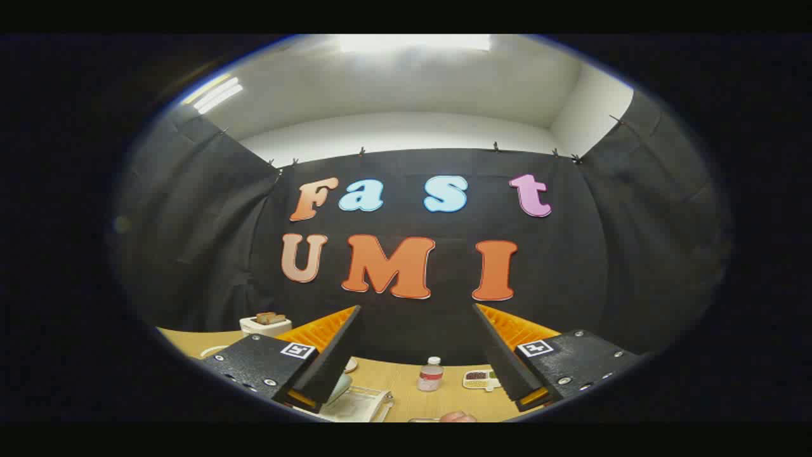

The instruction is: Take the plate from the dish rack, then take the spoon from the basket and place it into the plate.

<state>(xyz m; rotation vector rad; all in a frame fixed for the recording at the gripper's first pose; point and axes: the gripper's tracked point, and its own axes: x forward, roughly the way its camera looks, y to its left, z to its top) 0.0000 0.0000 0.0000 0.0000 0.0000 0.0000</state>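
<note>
Gripper point(415, 317) is spread wide, holding nothing, up over the desk point(393, 381) with a small bottle point(431, 374) between its fingers.

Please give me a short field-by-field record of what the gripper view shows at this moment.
gripper: open, fingers spread wide, holding nothing, raised above the table
table: wooden, below and beyond the fingers
small bottle: upright on the table, between the fingers
divided snack dish: right of the bottle
toaster: far left, bread in it
plate and spoon: cannot tell
</note>
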